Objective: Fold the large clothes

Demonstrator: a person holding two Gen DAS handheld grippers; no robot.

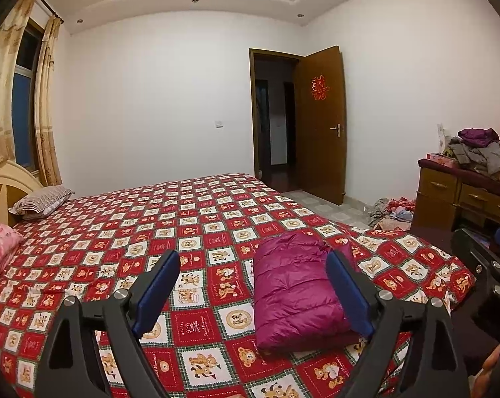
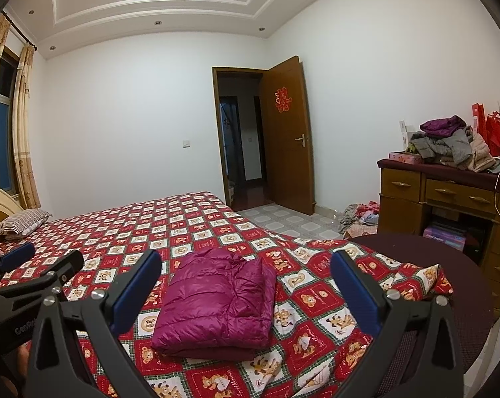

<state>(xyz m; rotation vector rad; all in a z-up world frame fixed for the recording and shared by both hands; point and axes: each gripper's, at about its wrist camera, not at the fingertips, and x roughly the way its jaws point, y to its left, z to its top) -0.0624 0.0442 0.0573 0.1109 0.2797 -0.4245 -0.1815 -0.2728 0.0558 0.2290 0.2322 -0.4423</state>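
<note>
Plainly, both grippers hang above the near edge of the bed [image 2: 197,222] with nothing between their pads. The left gripper [image 1: 253,295] has its jaws spread wide, and in its own view the folded jacket [image 1: 293,292] lies just inside and beyond its right finger [image 1: 347,293], which hides part of the bundle's right edge; the left finger [image 1: 157,290] stands well apart from it over bare bedspread. The right gripper [image 2: 246,293] is spread wide too, and from its camera the jacket sits squarely between the two blue pads [image 2: 137,290] and a little ahead of them, untouched.

The jacket is a purple quilted puffer, already doubled into a thick rectangular packet resting flat on the patterned bedspread [image 2: 319,295]. By its look it is light and very soft, with a shiny shell that is likely slippery, and the padding probably springs back, so the layers could slide or puff open if lifted by one corner. A pinch should go over a folded edge, deep enough to catch every layer, with one gripper at each short end or at the two near corners so the packet stays level. A shallow bite on the top layer alone would likely peel it open. As it lies, the fold looks finished or close to it.
</note>
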